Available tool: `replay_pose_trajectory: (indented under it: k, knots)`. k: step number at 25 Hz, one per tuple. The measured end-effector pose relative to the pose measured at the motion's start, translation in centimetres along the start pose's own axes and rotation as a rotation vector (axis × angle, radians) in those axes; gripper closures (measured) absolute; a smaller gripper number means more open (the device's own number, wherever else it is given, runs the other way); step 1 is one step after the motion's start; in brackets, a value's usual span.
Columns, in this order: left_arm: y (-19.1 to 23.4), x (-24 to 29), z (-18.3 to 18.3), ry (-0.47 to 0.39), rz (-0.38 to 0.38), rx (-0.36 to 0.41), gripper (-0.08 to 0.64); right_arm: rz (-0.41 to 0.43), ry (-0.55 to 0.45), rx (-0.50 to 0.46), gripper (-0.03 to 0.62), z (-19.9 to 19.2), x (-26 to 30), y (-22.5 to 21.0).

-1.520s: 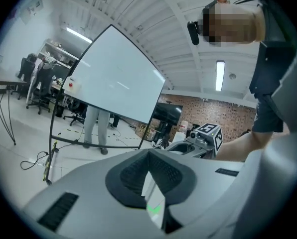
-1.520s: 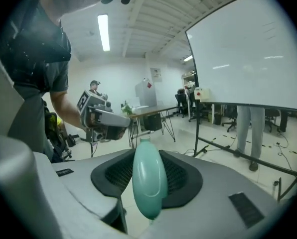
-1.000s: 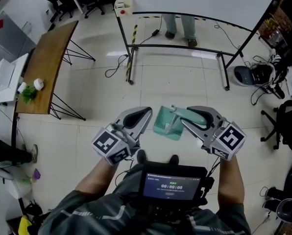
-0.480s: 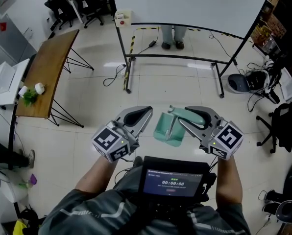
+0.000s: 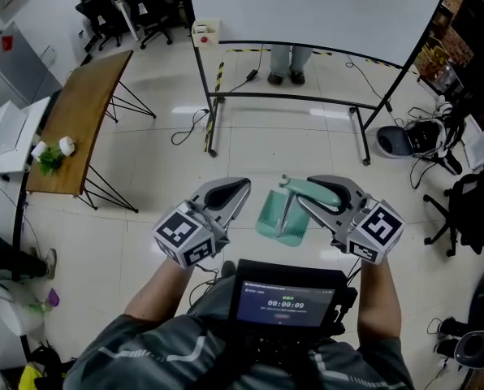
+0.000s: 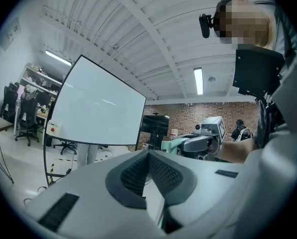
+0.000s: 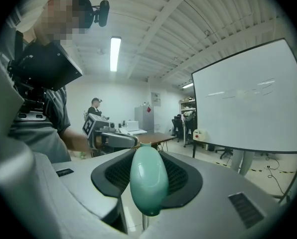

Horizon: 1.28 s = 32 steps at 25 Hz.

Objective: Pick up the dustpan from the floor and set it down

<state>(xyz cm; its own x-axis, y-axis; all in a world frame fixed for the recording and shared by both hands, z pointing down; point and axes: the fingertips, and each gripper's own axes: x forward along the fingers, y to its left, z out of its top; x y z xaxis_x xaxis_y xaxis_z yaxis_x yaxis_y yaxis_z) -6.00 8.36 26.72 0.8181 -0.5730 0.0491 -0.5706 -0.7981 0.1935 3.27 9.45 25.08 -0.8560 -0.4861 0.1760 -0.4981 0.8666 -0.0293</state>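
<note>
Little has moved since a second ago: your grippers and the dustpan [image 5: 281,216] sit almost where they were in the head view, while the whiteboard stand [image 5: 291,96] has slid slightly down the frame. You have open tiled floor [image 5: 144,242] ahead, edged by that stand, the wooden bench [image 5: 79,112] at left and an office chair [image 5: 469,210] at right. Your right gripper [image 5: 305,195] has its jaws clamped on the teal dustpan's handle, holding it clear of the floor between the grippers; your left gripper [image 5: 244,188] has its jaws together and empty, and the pan's inside cannot be made out.
</note>
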Motion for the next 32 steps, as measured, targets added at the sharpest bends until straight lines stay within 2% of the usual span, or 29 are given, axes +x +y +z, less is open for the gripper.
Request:
replay_pose_trajectory:
  k: [5, 10, 18, 24, 29, 32]
  knots:
    - [0.0, -0.6, 0.0, -0.019, -0.004, -0.034, 0.537, -0.001, 0.002, 0.001, 0.431, 0.1, 0.2, 0.4]
    - [-0.3, -1.0, -0.5, -0.021, -0.005, -0.015, 0.535, 0.002, 0.004, 0.002, 0.431, -0.4, 0.3, 0.8]
    - [1.9, -2.1, 0.1, -0.030, 0.016, -0.007, 0.535, 0.006, 0.005, -0.003, 0.431, 0.3, 2.2, 0.7]
    - [5.8, -3.9, 0.7, -0.029, 0.018, -0.010, 0.535, 0.009, -0.012, -0.009, 0.431, 1.0, 5.8, 0.0]
    - [10.3, -5.5, 0.6, -0.028, -0.008, -0.017, 0.535, -0.014, -0.010, -0.016, 0.431, 1.2, 9.8, -1.3]
    - [12.5, -4.9, 0.8, -0.020, -0.031, -0.012, 0.535, 0.001, -0.015, -0.024, 0.431, 1.2, 12.0, -2.8]
